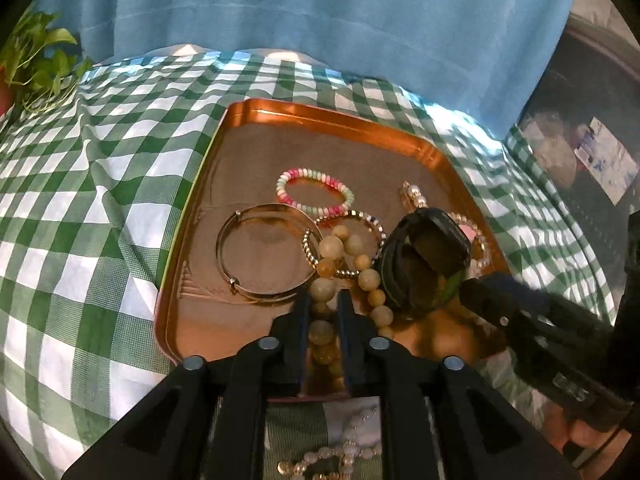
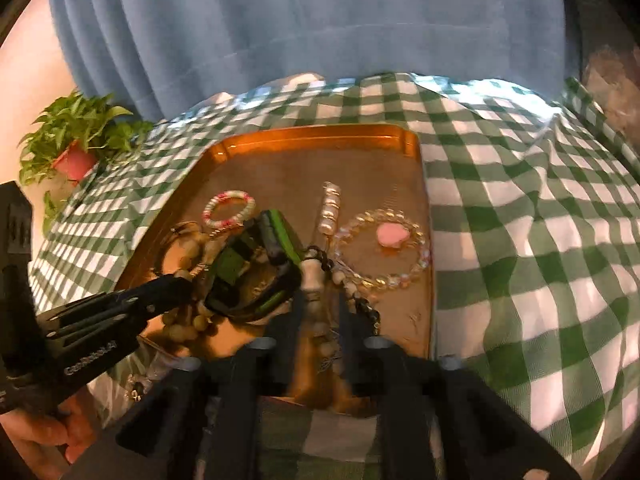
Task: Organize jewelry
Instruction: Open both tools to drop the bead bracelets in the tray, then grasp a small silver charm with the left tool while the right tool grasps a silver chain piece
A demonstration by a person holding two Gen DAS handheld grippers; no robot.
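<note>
Copper tray, frame centre, holds the jewelry. Left gripper released, jaws parted and straddling the jade bead strand, which runs lengthwise between them, up-frame. Right gripper likewise released around a pale beaded strand, beside the green watch.

A home setting: a desk under a green-and-white checked cloth, blue curtains hanging behind its far edge, and a potted plant at the far left corner.
</note>
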